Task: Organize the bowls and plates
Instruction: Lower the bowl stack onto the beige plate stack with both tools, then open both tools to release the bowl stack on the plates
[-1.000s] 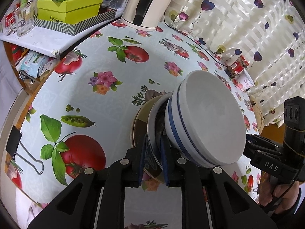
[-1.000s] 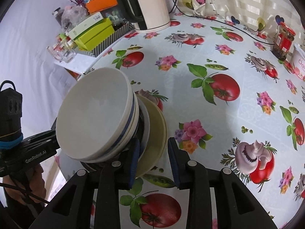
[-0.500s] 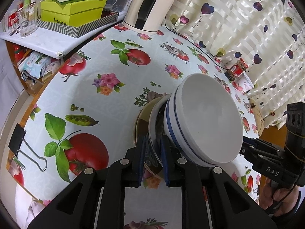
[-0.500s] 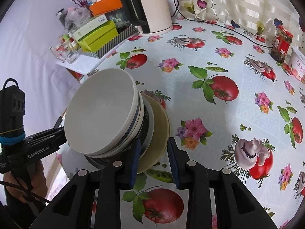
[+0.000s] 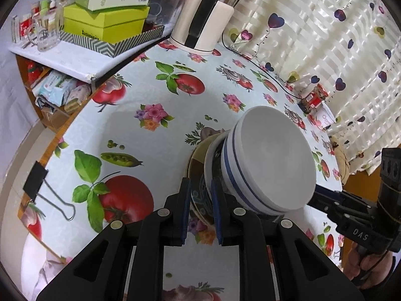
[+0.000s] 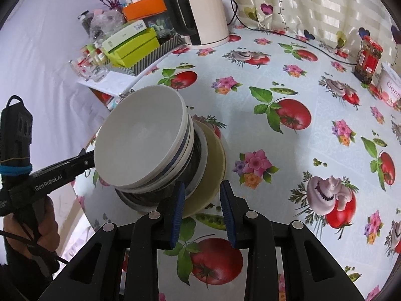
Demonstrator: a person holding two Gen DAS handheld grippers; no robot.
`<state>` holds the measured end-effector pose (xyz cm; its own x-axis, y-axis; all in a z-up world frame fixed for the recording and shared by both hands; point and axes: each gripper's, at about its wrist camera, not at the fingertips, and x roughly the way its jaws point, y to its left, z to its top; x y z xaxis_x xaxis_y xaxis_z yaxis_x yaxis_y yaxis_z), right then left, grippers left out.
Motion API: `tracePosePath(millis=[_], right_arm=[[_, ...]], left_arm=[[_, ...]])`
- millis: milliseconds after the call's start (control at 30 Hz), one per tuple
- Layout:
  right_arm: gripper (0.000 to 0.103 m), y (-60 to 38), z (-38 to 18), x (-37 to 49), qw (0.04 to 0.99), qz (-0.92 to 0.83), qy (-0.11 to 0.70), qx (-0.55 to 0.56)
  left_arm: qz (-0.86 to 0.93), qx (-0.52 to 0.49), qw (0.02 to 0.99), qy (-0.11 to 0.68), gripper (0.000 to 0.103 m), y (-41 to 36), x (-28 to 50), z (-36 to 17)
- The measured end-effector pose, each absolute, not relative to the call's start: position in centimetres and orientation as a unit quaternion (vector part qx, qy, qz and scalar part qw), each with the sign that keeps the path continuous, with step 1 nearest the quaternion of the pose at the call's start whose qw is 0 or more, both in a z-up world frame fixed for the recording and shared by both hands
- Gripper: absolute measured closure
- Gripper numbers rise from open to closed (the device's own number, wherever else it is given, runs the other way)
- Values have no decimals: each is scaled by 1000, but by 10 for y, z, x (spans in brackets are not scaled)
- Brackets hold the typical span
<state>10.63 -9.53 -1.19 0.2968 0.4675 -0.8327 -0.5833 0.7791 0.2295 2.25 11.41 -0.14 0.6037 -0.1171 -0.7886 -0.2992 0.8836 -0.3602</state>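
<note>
Stack of plates and bowls [image 6: 160,150] over floral tablecloth [image 5: 140,100], white blue-banded bowl [image 5: 270,160] topmost, left gripper [image 5: 200,200] jaws just been opening, plate rims between them, right gripper [image 6: 203,200] straddling olive plate [image 6: 213,160], grip unclear, kettle [image 6: 200,17] beyond.

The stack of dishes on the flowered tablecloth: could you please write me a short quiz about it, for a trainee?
1. Which dish sits on top of the stack?
A: a glass mug
B: a white bowl with a blue stripe
C: an orange box
2. True or false: the red-lidded jar touches the stack.
3. What colour is the bottom plate?

Key
1. B.
2. False: the red-lidded jar stands far off, near the curtain.
3. Olive.
</note>
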Motion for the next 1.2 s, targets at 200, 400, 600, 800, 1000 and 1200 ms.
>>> tracePosePath(millis=[200,400,600,800,1000,1200], right_arm=[[74,-104,-2,95,810,331,481,-53],[74,-110,-2,83,809,334,481,-45],[72,-113,-2,69,810,340,474,-55],[70,-119,-2,58,813,339,469,-58],[66,-123,-1,49,814,341,466,-64],[63,-124,3,41,821,337,455,-74]], left_arm=[[49,-218,873,433,86,102,10,9],[44,-212,877,429,86,92,-2,11],[31,-197,880,431,86,78,-7,13],[24,-170,888,426,86,65,-12,21],[14,-166,888,428,86,55,-12,21],[10,-150,894,422,86,45,-17,27]])
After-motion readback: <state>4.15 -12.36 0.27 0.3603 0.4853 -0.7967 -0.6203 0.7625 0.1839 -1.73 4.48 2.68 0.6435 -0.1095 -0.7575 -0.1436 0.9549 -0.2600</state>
